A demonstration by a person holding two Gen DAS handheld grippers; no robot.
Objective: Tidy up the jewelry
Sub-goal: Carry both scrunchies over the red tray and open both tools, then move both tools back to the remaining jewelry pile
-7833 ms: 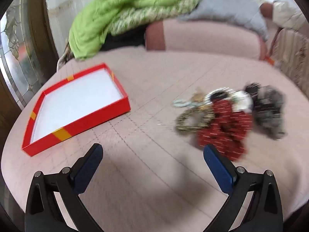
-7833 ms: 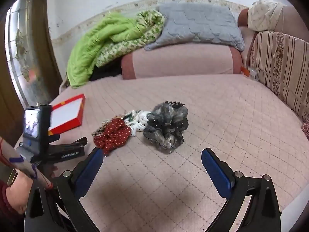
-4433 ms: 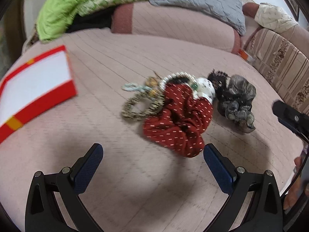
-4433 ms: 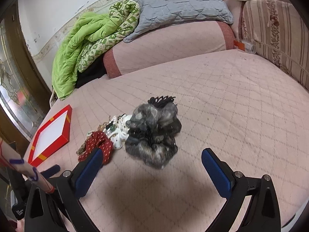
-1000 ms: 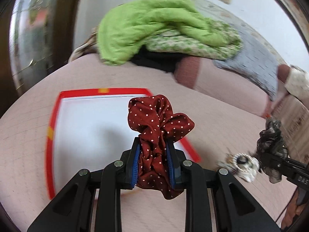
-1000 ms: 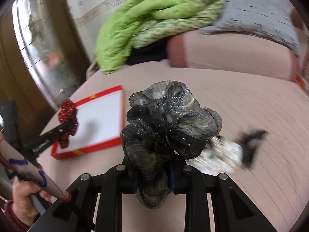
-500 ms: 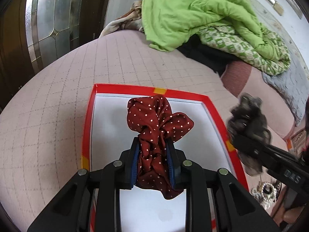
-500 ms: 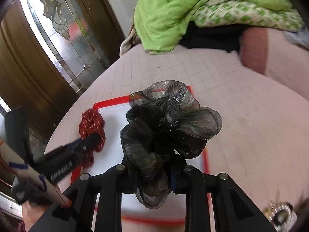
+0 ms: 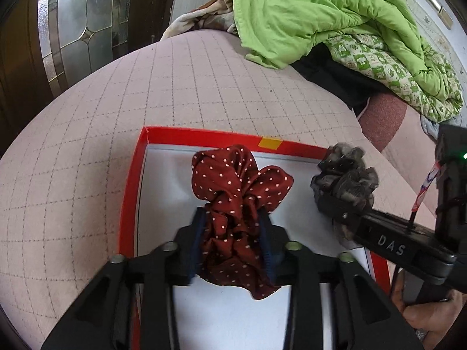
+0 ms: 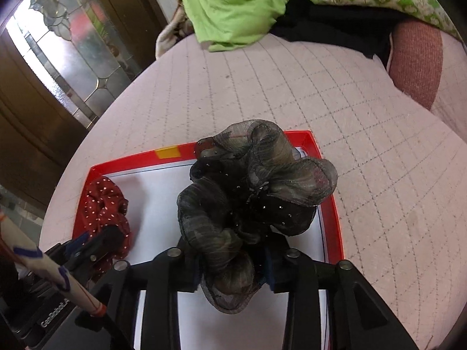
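Observation:
My left gripper (image 9: 233,233) is shut on a dark red polka-dot scrunchie (image 9: 236,186) and holds it over the left part of a shallow red box with a white floor (image 9: 131,192). My right gripper (image 10: 233,265) is shut on a grey-black sheer scrunchie (image 10: 254,186) over the right part of the same box (image 10: 332,215). In the left wrist view the right gripper (image 9: 335,201) and its grey scrunchie (image 9: 344,175) come in from the right. In the right wrist view the left gripper (image 10: 96,239) and red scrunchie (image 10: 102,204) are at lower left.
The box lies on a pink quilted bed cover (image 9: 87,145). A green blanket (image 9: 321,14) is heaped at the far edge, beside a reddish bolster (image 10: 414,58). A wooden door with leaded glass (image 9: 78,20) stands to the left.
Both grippers have moved in closer and lower over the red box, still holding their scrunchies. The box now fills more of both views.

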